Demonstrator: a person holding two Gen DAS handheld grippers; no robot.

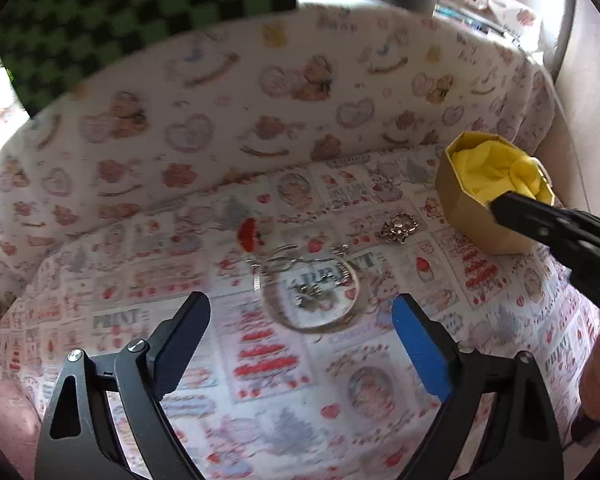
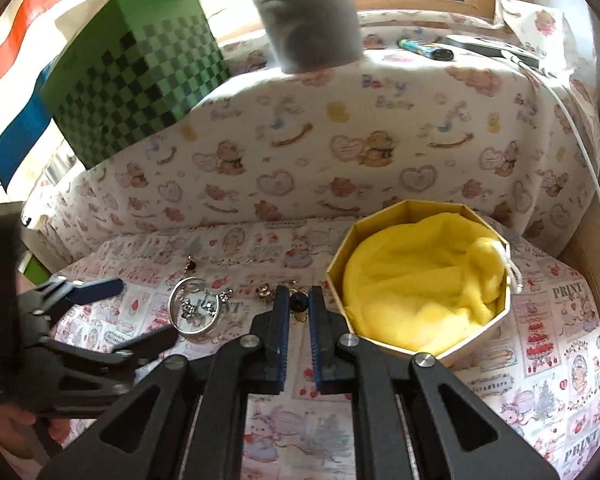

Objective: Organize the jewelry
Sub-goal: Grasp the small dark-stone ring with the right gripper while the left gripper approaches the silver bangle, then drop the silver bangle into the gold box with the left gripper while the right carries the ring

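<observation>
A gold octagonal box (image 2: 420, 344) lined with yellow cloth (image 2: 420, 284) stands on the printed cloth; it also shows in the left wrist view (image 1: 476, 216). A silver bangle (image 1: 312, 300) with small charms inside lies in front of my open left gripper (image 1: 300, 320). A red piece (image 1: 247, 234) and a gold brooch (image 1: 398, 228) lie beyond it. My right gripper (image 2: 299, 300) is nearly closed around a small dark earring (image 2: 299, 303), just left of the box. The bangle also shows in the right wrist view (image 2: 194, 308).
A green checkered box (image 2: 136, 68) and a grey tub (image 2: 312, 20) stand on the raised ledge behind. A white cable (image 2: 580, 148) runs down at the right. A small gold piece (image 2: 190, 264) lies farther back.
</observation>
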